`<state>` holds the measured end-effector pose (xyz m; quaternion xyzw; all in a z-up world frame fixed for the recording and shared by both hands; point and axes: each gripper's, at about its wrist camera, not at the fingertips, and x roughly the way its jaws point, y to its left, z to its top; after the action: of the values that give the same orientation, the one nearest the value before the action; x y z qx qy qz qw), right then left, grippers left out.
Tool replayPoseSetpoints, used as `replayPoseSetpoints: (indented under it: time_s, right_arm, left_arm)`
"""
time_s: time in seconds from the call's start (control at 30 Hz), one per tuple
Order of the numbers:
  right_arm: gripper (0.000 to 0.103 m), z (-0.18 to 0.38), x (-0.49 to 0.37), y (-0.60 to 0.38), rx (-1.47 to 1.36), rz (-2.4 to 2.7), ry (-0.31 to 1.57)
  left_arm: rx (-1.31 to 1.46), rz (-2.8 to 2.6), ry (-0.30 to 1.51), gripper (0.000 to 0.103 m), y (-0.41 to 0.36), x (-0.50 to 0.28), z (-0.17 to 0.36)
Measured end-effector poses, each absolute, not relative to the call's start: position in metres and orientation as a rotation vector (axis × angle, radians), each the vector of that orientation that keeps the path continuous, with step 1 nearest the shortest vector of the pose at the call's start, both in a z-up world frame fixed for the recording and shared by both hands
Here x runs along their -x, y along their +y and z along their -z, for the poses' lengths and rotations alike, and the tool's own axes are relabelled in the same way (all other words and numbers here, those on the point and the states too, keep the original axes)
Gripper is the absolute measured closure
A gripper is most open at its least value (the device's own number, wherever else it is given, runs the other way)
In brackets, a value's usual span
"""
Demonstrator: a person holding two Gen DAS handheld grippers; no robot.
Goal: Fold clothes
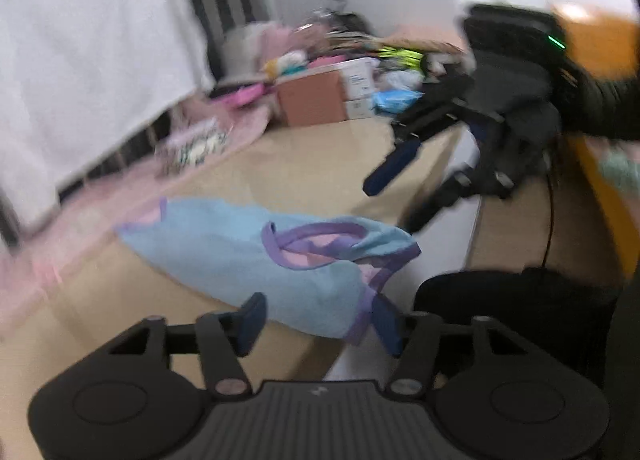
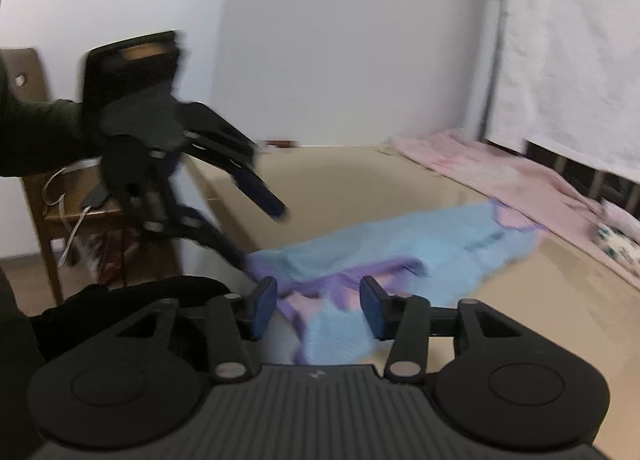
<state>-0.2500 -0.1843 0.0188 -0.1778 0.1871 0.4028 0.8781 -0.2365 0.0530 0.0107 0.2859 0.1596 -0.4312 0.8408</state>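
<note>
where it lies rumpled, blue top (image 1: pixel 224 252) w/ purple trim.

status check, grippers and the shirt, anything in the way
Left gripper open, right gripper open, neither holding anything. Blue garment crumpled on table, unfolded. Pink cloth along far edge, clear of work.

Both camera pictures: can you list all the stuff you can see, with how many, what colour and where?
garment: one, light blue with purple trim, crumpled at the near table edge.
table: one, beige, under the garment.
pink cloth: one, along the table's far side.
white sheet: one, hanging behind the table.
cardboard box: one, brown, amid blurred clutter beyond the table.
wooden chair: one, brown, beside the table.
left gripper: black, blue pads, open over the garment's hem.
right gripper: black, blue pads, open over the purple trim.
</note>
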Motion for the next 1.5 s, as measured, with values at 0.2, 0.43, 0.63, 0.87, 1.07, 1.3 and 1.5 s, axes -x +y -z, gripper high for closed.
replayPoseSetpoints:
  time_s: [0.2,0.43,0.63,0.87,1.07,1.3,1.5]
  right_arm:
    - [0.057,0.017,0.253,-0.148,0.734,-0.834,0.330]
    - [0.086,0.015,0.250,-0.143,0.739,-0.839,0.371]
    - [0.092,-0.020,0.244,-0.162,0.579,-1.004,0.495]
    - [0.092,-0.072,0.169,-0.194,0.450,-1.074,0.517]
    - [0.066,-0.059,0.034,-0.181,0.322,-0.850,0.617]
    - [0.058,-0.046,0.065,-0.215,0.067,-0.737,0.619]
    - [0.059,-0.032,0.088,-0.232,-0.109,-0.648,0.617]
  left_arm:
    - [-0.775,0.961,0.322,0.051,0.026,0.229,0.015]
    - [-0.724,0.938,0.404,0.090,0.030,0.219,0.007]
    - [-0.582,1.107,0.533,0.097,0.035,0.219,-0.030]
    - [-0.331,1.069,0.552,0.096,0.048,0.117,-0.078]
    - [0.015,0.732,0.739,0.066,0.043,0.007,-0.045]
    - [0.152,0.594,0.678,0.031,0.080,0.054,-0.046]
    - [0.229,0.622,0.704,0.051,0.072,0.071,-0.027]
